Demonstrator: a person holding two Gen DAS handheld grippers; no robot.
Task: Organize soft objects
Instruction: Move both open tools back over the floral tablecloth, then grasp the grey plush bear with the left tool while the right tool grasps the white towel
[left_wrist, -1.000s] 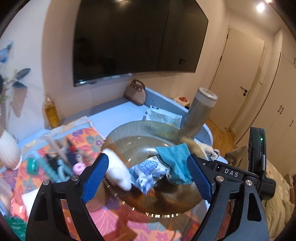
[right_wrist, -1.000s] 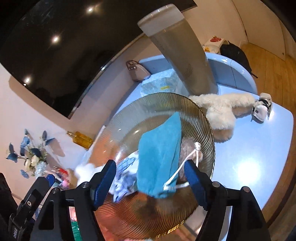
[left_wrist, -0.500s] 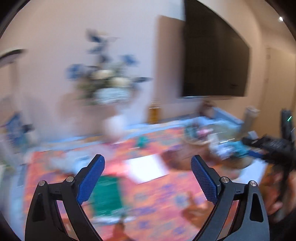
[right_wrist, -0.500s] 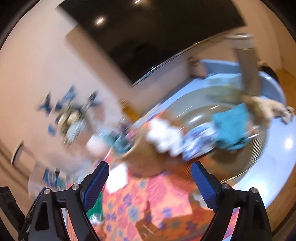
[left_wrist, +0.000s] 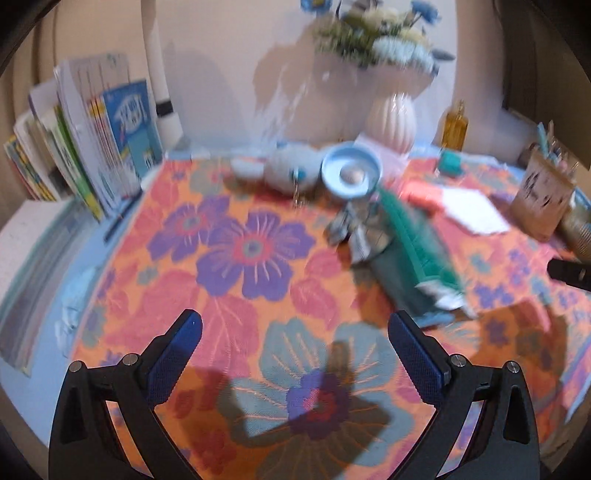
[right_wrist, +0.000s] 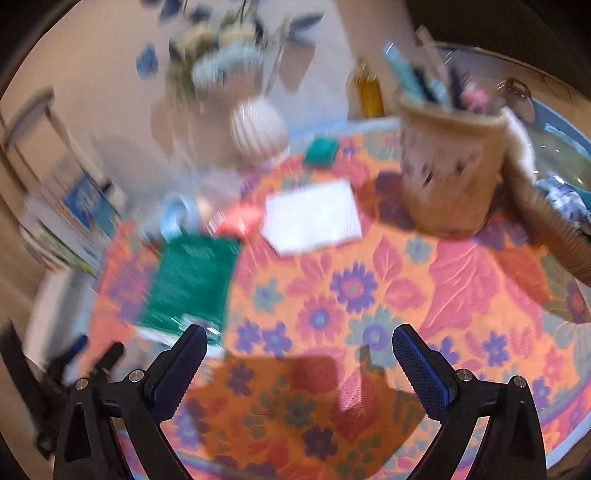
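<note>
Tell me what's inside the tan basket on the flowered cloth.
The tan basket holds upright sticks and tubes, teal and dark ones plus something pink at the rim. Motion blur keeps me from naming them, and the basket wall hides whatever lies lower down.

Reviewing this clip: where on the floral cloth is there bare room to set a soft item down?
Bare: the floral cloth between the leaning books and the green cloth, extending toward the left hand-held gripper. Crowded: the far edge around the blue dish and vase, and the right side by the basket.

Near floral cloth (left_wrist: 236, 258) open, far edge crowded — books (left_wrist: 92, 147) left, vase (left_wrist: 391, 122) centre, basket (right_wrist: 450, 166) right, green book (right_wrist: 192, 280) between.
</note>
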